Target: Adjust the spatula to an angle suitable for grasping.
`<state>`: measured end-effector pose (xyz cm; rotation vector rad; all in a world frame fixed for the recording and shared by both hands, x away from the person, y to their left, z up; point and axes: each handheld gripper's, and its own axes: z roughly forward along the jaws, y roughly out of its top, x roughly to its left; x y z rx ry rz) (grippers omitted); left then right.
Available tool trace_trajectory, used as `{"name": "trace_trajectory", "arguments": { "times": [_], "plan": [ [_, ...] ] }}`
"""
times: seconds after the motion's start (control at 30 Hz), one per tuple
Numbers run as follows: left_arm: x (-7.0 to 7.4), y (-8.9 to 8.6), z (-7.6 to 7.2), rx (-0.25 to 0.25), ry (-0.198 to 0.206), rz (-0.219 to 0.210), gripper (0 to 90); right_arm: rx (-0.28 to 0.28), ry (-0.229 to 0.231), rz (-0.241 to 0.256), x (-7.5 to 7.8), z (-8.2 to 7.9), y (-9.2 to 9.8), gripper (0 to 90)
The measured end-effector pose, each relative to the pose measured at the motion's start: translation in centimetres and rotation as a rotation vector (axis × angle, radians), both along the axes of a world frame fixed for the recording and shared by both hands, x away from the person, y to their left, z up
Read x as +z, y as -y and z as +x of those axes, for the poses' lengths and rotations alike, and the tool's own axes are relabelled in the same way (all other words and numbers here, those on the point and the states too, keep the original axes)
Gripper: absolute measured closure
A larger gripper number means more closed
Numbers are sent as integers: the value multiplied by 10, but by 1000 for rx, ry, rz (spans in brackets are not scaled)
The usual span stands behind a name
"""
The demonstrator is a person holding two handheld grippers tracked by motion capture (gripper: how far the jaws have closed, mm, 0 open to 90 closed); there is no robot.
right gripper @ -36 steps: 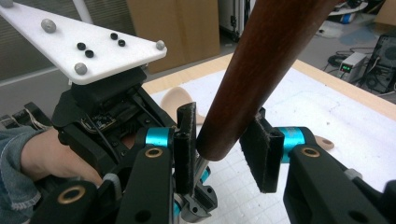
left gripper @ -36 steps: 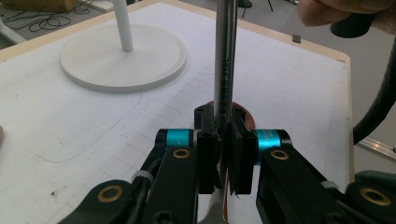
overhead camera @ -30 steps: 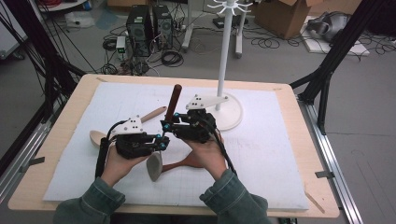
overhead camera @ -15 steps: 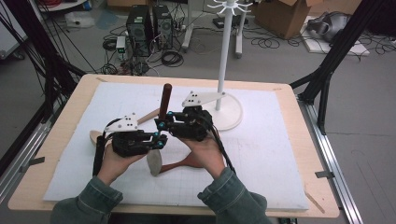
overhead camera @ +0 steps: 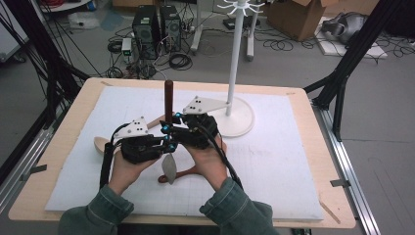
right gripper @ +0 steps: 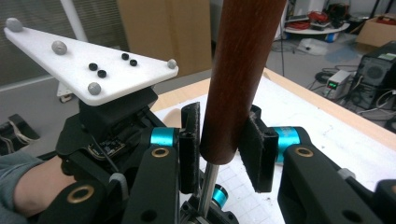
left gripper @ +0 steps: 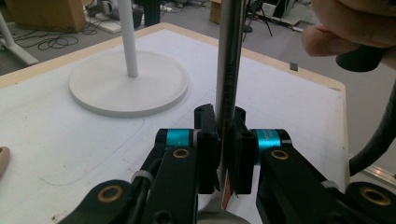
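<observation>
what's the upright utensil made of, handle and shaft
Handle: looks like dark reddish-brown wood, smooth with a satin sheen and faint grain. Shaft: looks like brushed steel, grey with bright lengthwise reflections. The spoon bowl below looks like the same grey metal.

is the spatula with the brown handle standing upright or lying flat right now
Upright. The spatula has its brown handle pointing up and its blade hanging down, with the left claw clamped on its metal shaft and the right claw around the handle.

Spoon handle smooth dark wood; shaft brushed metal; stand base matt white.
</observation>
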<state>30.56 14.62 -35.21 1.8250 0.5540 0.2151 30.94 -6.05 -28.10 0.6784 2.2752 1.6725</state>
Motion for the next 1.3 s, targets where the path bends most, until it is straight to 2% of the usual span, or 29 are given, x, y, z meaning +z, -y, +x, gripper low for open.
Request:
{"name": "trace_trajectory", "arguments": {
  "times": [0.2, 0.33, 0.5, 0.77, 0.97, 1.1, 1.3],
  "plan": [
    [1, -1, 0, -13, 7, -15, 828, 38, -16, 23, 1, 0, 0, 735],
    [4, -4, -1, -20, 17, -39, 790, 64, -8, 29, 1, 1, 0, 738],
    [6, -11, -1, -14, 29, -51, 717, 84, -30, 55, 2, 5, 5, 739],
    [7, -23, -6, 13, 42, -48, 649, 93, -33, 65, 6, 12, 20, 738],
    [4, -30, -9, 27, 49, -25, 605, 99, -43, 70, 9, 19, 32, 738],
    [3, -35, -10, 37, 49, -22, 589, 97, -49, 64, 10, 24, 39, 738],
    [0, -43, -11, 61, 49, -6, 540, 106, -34, 46, 14, 30, 49, 738]
  ]
}}
